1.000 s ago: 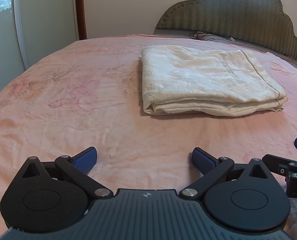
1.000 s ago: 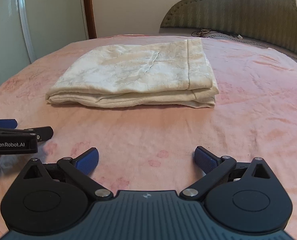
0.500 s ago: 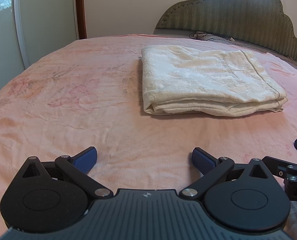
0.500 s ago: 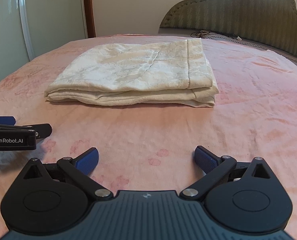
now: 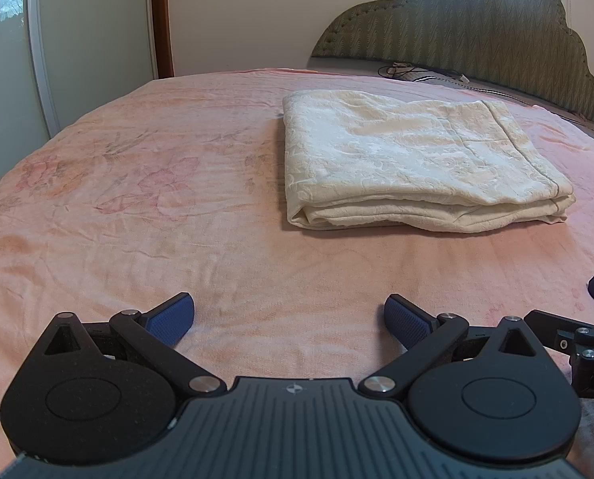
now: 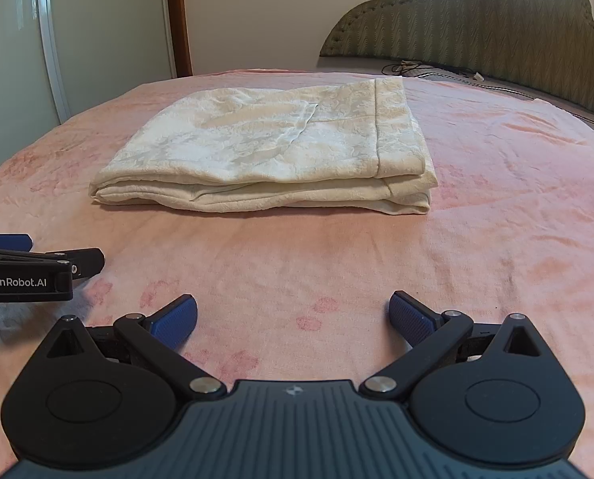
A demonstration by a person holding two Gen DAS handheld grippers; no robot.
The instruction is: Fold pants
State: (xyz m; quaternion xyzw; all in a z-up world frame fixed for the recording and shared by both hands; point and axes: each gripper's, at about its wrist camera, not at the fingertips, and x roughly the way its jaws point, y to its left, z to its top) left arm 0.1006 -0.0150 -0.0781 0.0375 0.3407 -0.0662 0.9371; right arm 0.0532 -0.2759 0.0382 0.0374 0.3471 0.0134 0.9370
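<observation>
Cream pants (image 5: 412, 163) lie folded in a flat rectangular stack on the pink bedspread (image 5: 137, 207); they also show in the right wrist view (image 6: 273, 151). My left gripper (image 5: 289, 319) is open and empty, low over the bed, well short of the stack's near edge. My right gripper (image 6: 293, 317) is open and empty, also short of the stack. Each gripper shows at the edge of the other's view: the right one at the right (image 5: 592, 331), the left one at the left (image 6: 29, 267).
A green padded headboard (image 5: 476, 28) stands behind the bed. A cable (image 6: 412, 68) lies near it. A wardrobe with glass doors (image 5: 5, 60) stands at the left, with a brown door frame (image 5: 161, 20) beside it.
Both grippers have drawn back and dropped very slightly; the pants lie unmoved. Both stay open.
</observation>
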